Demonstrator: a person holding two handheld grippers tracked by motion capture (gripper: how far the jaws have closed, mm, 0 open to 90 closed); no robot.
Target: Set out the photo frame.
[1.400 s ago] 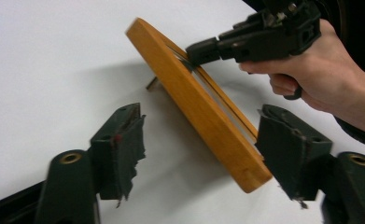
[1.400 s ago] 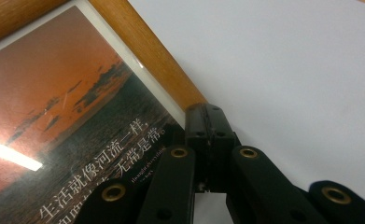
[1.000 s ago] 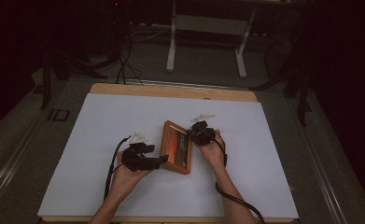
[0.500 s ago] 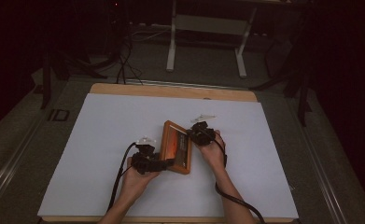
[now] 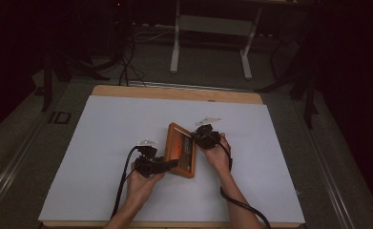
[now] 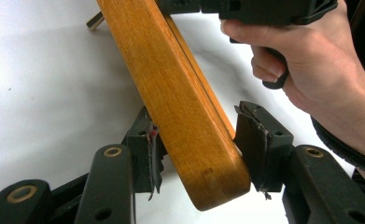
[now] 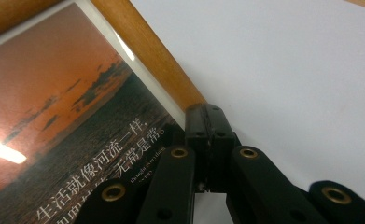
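Wooden picture frame (image 5: 181, 150) sits mid-table on the white sheet (image 5: 103, 129), tipped up a bit on its right side. Left gripper (image 5: 170, 164) has moved in from beside the frame to its near left corner; its jaws have just been closing and now straddle that corner, 1 pad (image 6: 252, 140) about touching, the other (image 6: 147, 149) with a gap, so no firm pinch yet. Right gripper (image 7: 207, 126) unchanged: jaws pressed together, tips against the frame's right edge, steadying it. Likely next: left side clamps, then a 2-handed lift or reposition.
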